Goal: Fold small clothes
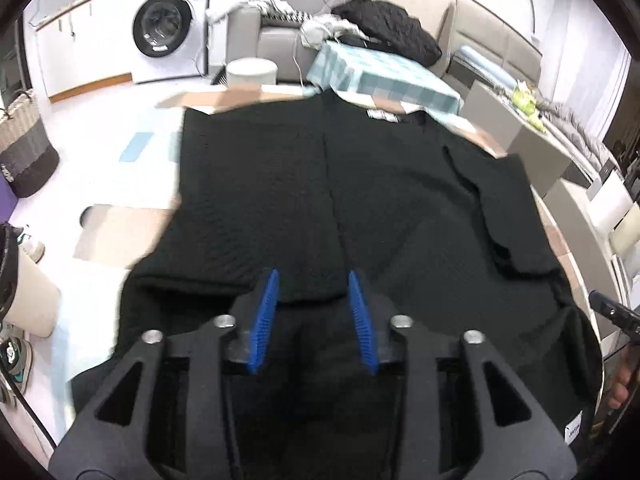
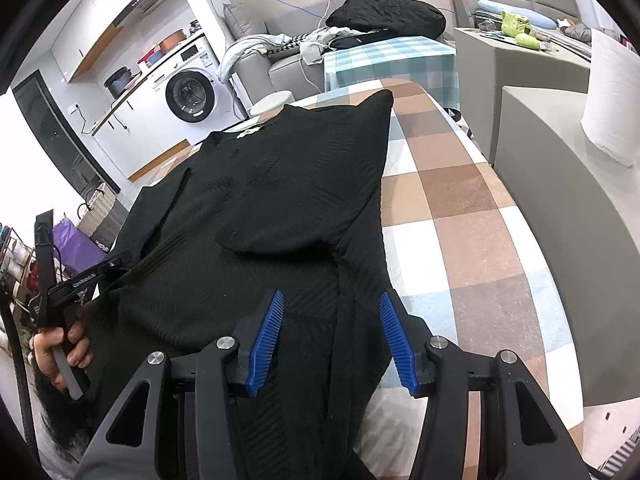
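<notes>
The bench (image 2: 460, 200) in front of you wears a checked cloth of brown, white and pale blue squares, and a black knit garment (image 1: 360, 200) lies spread over most of it, reaching from the far edge down to your grippers. In the left wrist view a straight fold line runs up its middle, and a sleeve lies folded in over its right part. In the right wrist view one far corner stands up in a point, and bare checked cloth shows to the right of the garment.

Beyond the bench, a white washing machine (image 1: 172, 28) stands by the wall, and a black padded jacket (image 2: 384, 10) is heaped on a second, teal-checked surface.

Your left gripper (image 1: 314, 320) hangs over the near hem with its blue pads parted to a middling gap; the black knit lies below and between them, and the pads seem clear of it, though the blur makes that hard to say. Your right gripper (image 2: 332, 334) stands a little wider, open over the garment's near right edge, which runs between its fingers, gripping nothing. Your left hand (image 2: 64, 350) shows at that view's left edge, wrapped round its handle.
</notes>
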`<state>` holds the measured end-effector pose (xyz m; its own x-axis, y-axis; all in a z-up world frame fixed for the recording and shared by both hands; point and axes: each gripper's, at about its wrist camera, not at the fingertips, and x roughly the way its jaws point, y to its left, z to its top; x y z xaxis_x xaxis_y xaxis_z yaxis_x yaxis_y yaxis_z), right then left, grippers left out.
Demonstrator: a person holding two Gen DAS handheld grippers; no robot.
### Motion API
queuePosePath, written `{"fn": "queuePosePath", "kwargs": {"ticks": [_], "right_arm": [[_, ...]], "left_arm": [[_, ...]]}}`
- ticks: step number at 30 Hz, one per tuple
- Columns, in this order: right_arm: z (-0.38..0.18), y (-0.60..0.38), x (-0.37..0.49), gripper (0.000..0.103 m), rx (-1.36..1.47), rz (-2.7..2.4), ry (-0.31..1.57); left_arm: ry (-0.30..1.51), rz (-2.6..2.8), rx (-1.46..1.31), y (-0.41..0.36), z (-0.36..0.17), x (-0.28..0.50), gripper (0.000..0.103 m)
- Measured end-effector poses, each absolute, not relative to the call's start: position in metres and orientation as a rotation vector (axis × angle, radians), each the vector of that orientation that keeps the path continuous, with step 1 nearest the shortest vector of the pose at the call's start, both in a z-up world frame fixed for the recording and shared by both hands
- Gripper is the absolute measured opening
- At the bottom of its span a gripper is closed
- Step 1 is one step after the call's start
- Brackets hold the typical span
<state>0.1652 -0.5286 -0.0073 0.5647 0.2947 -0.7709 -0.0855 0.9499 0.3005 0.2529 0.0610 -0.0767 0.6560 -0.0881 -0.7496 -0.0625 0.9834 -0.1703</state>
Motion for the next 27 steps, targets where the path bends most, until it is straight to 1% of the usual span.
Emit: {"fn": "queuePosePath", "kwargs": {"ticks": [1,2,3,7,8,12,18,19,21,22,23,24,27], "right_arm": [[-0.007,-0.530,0.162,0.056,0.244,0.230,0.947],[-0.007,-0.531,0.160,0.057,0.245,0.233,0.950],[-0.008,-0.533,0.158,0.057,0.247,0.240,0.955],[-0.014,-0.540,0.141,0.058,0.267,0.269,0.988],[-0.016,-0.542,0.136,0.059,0.274,0.278,0.999],[-0.023,-0.548,0.117,0.070,0.309,0.354,1.029],[-0.040,-0.555,0.118,0.069,0.428,0.428,1.062],[-0.044,-0.554,0.122,0.066,0.449,0.435,1.070],[-0.048,-0.552,0.131,0.032,0.470,0.440,1.079],[-0.047,-0.550,0.136,0.027,0.462,0.441,1.078],[-0.044,-0.549,0.140,0.013,0.450,0.445,1.052],[-0.037,-0.552,0.144,0.008,0.451,0.445,1.016],[-0.020,-0.578,0.158,0.007,0.523,0.372,0.915]], "left_arm": [[0.828,0.003,-0.190,0.067,-0.069,0.240,0.055],[0.804,0.015,-0.189,0.073,-0.063,0.230,0.061],[0.786,0.029,-0.184,0.079,-0.057,0.220,0.063],[0.721,0.145,-0.171,0.113,-0.036,0.166,0.079],[0.713,0.163,-0.177,0.122,-0.033,0.153,0.080],[0.719,0.228,-0.202,0.149,-0.036,0.107,0.081],[0.788,0.265,-0.298,0.176,-0.069,0.064,0.081],[0.796,0.268,-0.307,0.177,-0.075,0.062,0.081],[0.811,0.275,-0.316,0.177,-0.082,0.062,0.081],[0.817,0.273,-0.319,0.177,-0.085,0.063,0.081],[0.822,0.274,-0.319,0.176,-0.089,0.065,0.081],[0.827,0.277,-0.316,0.174,-0.090,0.069,0.081],[0.839,0.278,-0.303,0.169,-0.094,0.082,0.081]]}}
